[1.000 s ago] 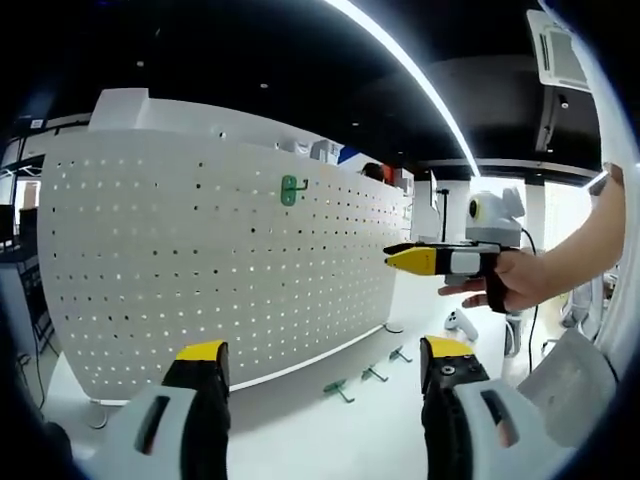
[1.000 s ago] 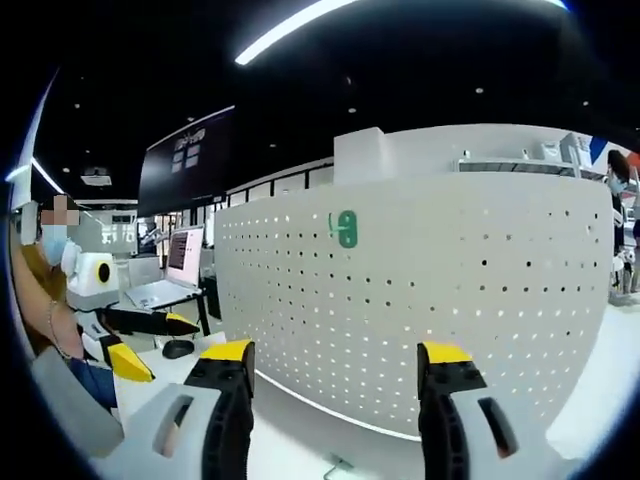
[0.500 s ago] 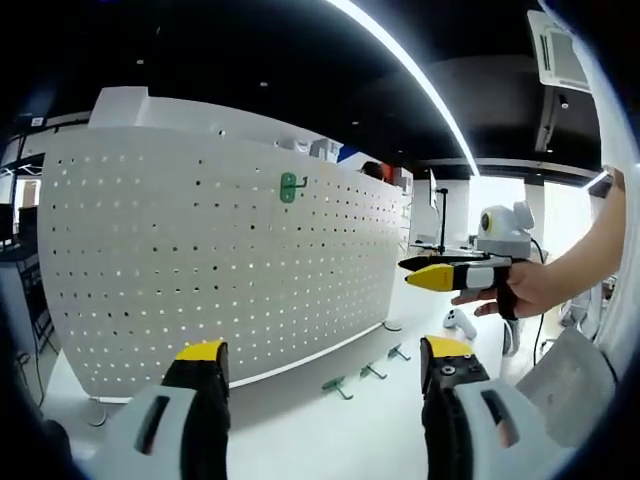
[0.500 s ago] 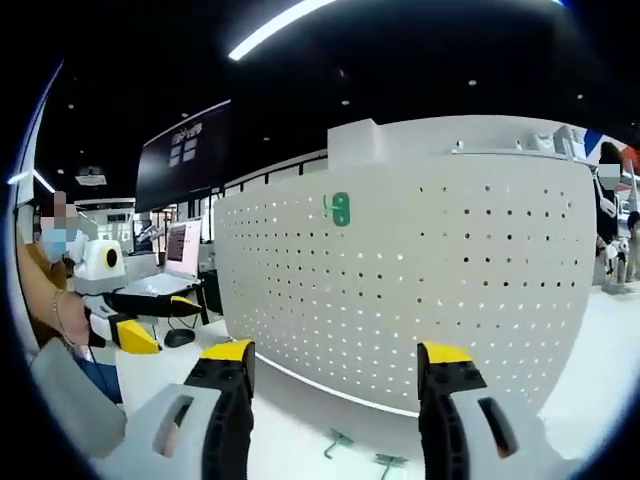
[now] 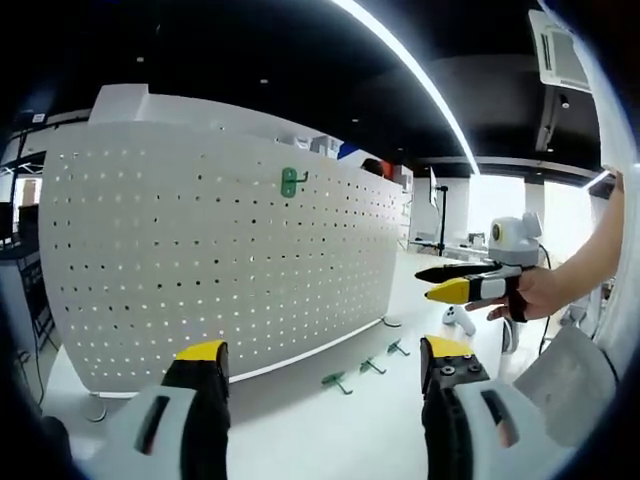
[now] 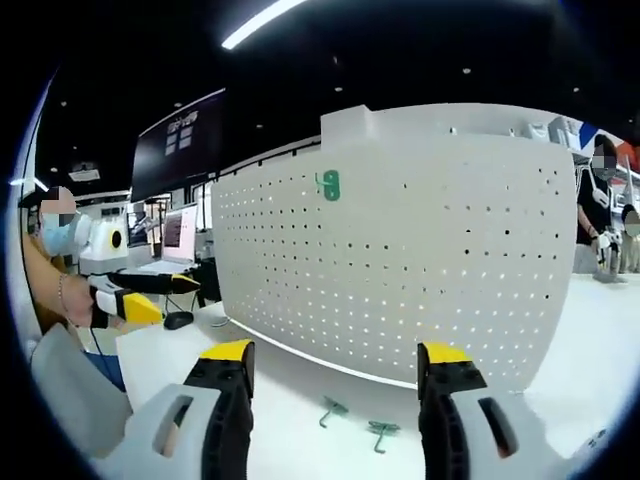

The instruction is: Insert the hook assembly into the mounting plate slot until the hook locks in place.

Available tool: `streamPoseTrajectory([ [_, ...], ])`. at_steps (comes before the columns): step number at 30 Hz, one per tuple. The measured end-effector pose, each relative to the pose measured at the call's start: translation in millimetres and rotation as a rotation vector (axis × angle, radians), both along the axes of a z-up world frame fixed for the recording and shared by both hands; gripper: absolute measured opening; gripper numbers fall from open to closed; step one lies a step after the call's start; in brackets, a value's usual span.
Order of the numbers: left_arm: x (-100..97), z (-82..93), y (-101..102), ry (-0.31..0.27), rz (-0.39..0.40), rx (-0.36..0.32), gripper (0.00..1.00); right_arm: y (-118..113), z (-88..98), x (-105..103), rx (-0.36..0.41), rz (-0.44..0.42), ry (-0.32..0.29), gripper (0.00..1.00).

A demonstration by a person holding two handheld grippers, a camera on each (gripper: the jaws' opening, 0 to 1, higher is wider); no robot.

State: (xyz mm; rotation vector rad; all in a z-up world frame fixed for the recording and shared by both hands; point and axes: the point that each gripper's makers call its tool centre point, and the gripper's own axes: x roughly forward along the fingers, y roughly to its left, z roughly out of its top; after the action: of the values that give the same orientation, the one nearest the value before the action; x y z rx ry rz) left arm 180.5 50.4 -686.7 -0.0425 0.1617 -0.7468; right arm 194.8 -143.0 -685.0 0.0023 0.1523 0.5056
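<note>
we hold left hand-held gripper [image 5: 315,365] wide, empty | right hand-held gripper [image 6: 335,365] wide, empty | green hook [image 5: 290,182] on pegboard [image 5: 200,270] | loose hooks [image 6: 355,420] on counter [image 6: 300,400]

Grey gripper bodies, yellow-tipped black fingers [image 5: 203,352], possibly a wrist bracelet [image 6: 60,291]

**Bright board, dark ceiling**

A ceiling light strip [image 5: 400,60] glares against the black ceiling. The white pegboard [image 5: 200,250] is evenly lit, with a soft shadow at its foot. Fisheye bends the edges; focus is sharp.
</note>
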Motion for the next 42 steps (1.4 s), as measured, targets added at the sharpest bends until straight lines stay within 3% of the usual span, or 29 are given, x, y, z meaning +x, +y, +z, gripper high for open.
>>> streamPoseTrajectory([
  [22, -13.1, -25.2, 7.9, 0.064, -0.02, 0.036, 0.8, -24.8, -39.0, -24.1, -0.038, -0.042, 0.124, 0.66],
  [42, -29.2, -51.2, 27.2, 0.13, -0.035, 0.085, 0.8, -41.0, -62.3, -45.3, -0.049, -0.065, 0.199, 0.66],
])
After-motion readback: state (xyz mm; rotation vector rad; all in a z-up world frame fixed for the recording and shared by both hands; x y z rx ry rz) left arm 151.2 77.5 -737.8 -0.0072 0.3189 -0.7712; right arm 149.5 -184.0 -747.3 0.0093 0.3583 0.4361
